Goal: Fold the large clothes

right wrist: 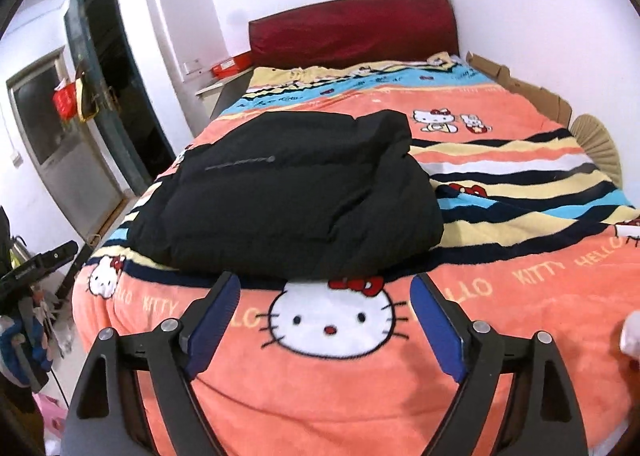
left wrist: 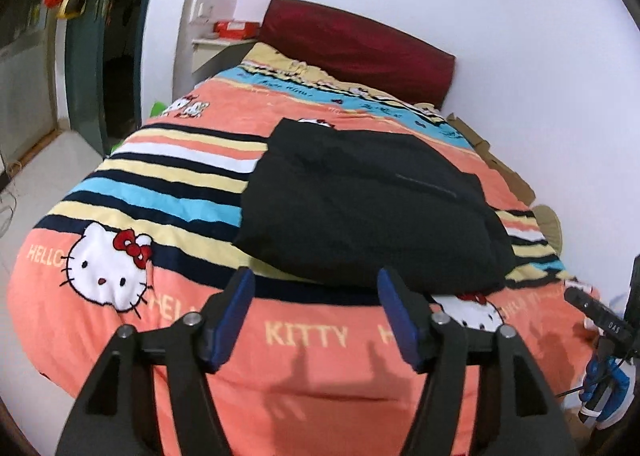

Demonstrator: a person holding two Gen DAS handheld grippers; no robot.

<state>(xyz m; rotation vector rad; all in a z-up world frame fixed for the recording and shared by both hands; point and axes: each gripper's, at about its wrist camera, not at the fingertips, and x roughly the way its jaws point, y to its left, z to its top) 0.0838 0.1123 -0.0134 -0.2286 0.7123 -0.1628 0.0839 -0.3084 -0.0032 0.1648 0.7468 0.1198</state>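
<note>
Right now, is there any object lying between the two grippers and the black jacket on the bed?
Nothing visible: only bare blanket lies between the open left gripper, the open right gripper and the folded black jacket.

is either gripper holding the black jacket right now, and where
No. The left gripper and right gripper are both open and empty; the black jacket lies folded on the bed.

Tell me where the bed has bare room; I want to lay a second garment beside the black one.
The black folded jacket sits mid-bed. Free blanket: the near strip between jacket and foot edge, the striped stretch between the jacket and the cardboard by the wall, and the band up to the headboard. Tightest is the door side.
</note>
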